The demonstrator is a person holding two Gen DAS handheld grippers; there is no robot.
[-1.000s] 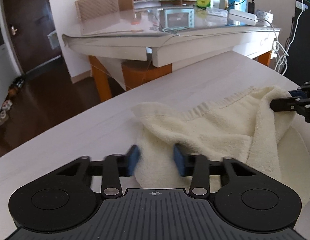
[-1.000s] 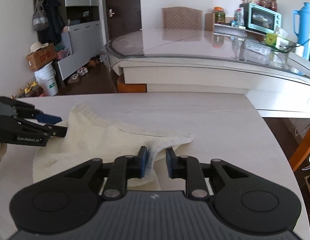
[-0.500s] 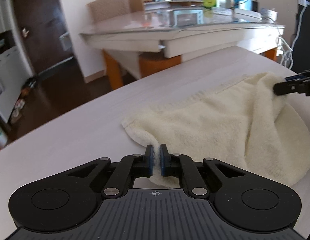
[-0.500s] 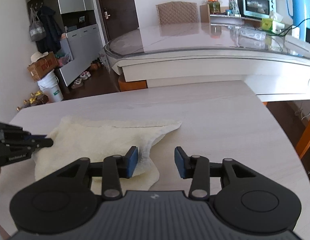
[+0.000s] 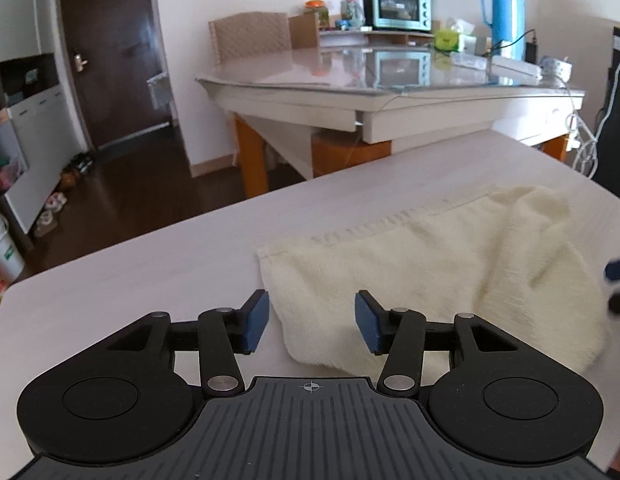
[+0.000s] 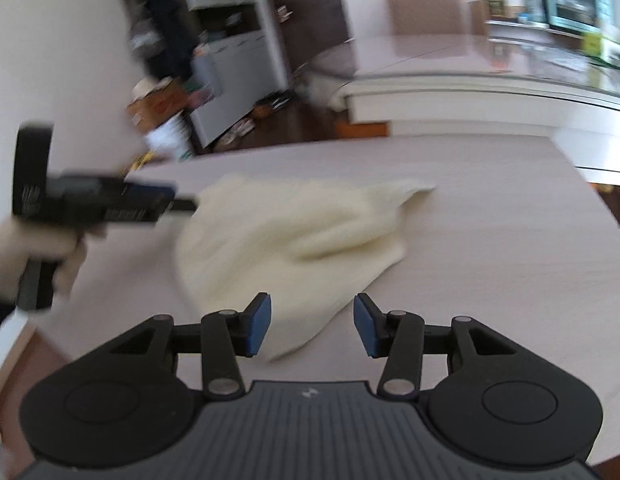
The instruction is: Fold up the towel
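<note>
A cream towel (image 5: 422, 268) lies rumpled and partly folded on the pale wooden table (image 5: 149, 280). My left gripper (image 5: 310, 322) hovers over the towel's near left corner, its jaws opening with the pads off the cloth. In the right wrist view the same towel (image 6: 293, 240) is blurred by motion. My right gripper (image 6: 312, 326) is over the towel's near edge, jaws opening, nothing pinched. The left gripper (image 6: 181, 204) shows there at the left, in a person's hand. The right gripper's blurred tips (image 5: 618, 284) show at the right edge of the left wrist view.
A glass-topped table (image 5: 390, 84) stands beyond, carrying a teal toaster oven (image 5: 402, 6), a blue thermos (image 5: 506, 12) and cables. A chair (image 5: 249, 36), a dark door (image 5: 109, 48) and floor clutter lie at the left. The wooden table's far edge (image 6: 590, 184) curves away at the right.
Both grippers let go of the towel and opened. The left one shut on the left corner, dragged it out, then released. The towel lies flatter and both hands have drawn back.
</note>
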